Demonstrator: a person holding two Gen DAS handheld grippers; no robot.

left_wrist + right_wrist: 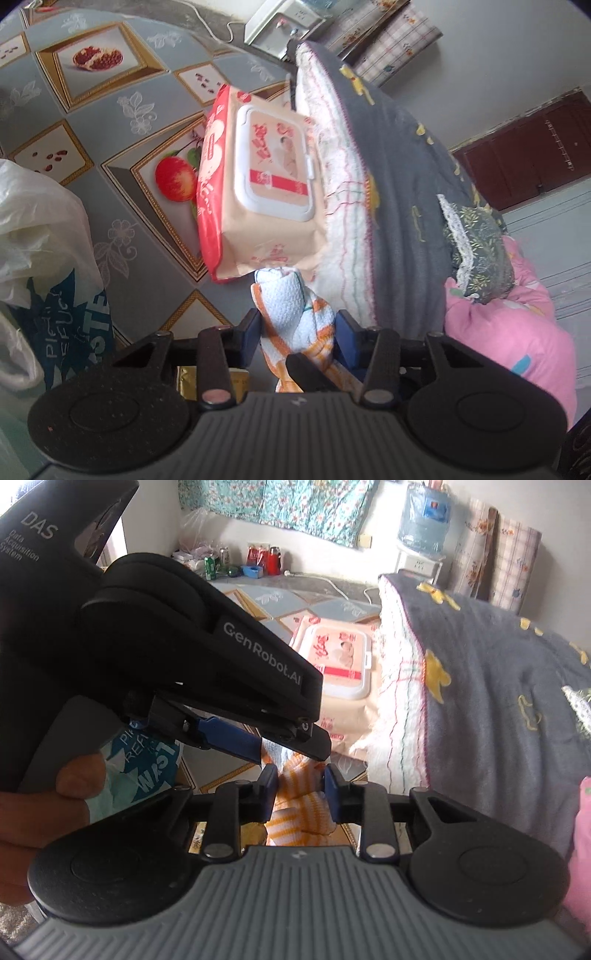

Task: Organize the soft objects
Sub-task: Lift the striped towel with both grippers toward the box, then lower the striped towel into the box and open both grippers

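Observation:
A white waffle cloth with orange stripes (288, 310) hangs bunched above the table. My left gripper (299, 332) has its blue pads pressed on both sides of it. In the right wrist view my right gripper (301, 794) is shut on the orange-striped lower part of the same cloth (299, 808). The left gripper (291, 753) reaches in from the upper left just above it, with a hand (55, 794) on its handle. One black finger of the right gripper (310, 373) shows under the cloth in the left wrist view.
A pack of wet wipes (258, 184) lies on the fruit-print table cover (110, 129). Right of it sit a folded grey blanket with a white towel (399, 184), a pink quilt (509, 332) and a dark floral pouch (480, 251). A plastic bag (37, 221) stands at the left.

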